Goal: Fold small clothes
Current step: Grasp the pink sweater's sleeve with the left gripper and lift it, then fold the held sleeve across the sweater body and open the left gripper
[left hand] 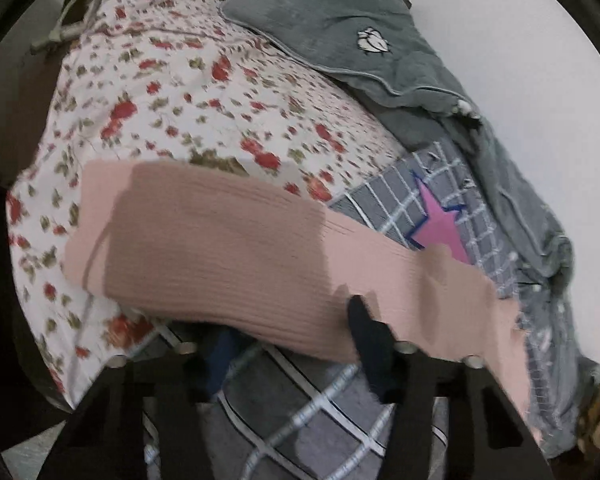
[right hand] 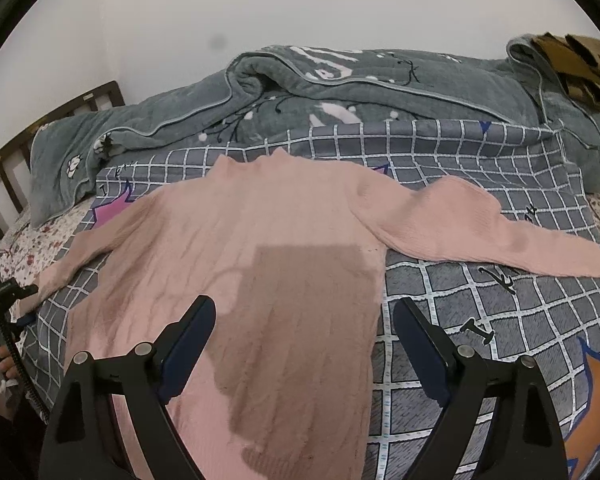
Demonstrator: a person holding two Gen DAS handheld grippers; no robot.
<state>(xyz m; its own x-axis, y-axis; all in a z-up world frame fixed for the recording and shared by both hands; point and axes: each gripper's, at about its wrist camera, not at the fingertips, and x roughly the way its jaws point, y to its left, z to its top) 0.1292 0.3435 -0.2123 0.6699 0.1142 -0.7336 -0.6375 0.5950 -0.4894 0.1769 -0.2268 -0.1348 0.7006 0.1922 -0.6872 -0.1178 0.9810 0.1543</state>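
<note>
Only the right wrist view shows the whole pink sweater [right hand: 260,256].

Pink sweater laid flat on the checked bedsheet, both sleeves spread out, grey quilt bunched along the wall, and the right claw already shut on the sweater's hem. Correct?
One thing is off: the right claw is not shut on anything. The right wrist view shows its fingers wide apart above the pink sweater. The rest stands: sleeves spread on the checked bedsheet, grey quilt bunched along the wall.

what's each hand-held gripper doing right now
Left hand-held gripper: at the pink ribbed knit sweater's sleeve; grip cannot be told.
Right hand-held gripper: open, empty, above the sweater.
</note>
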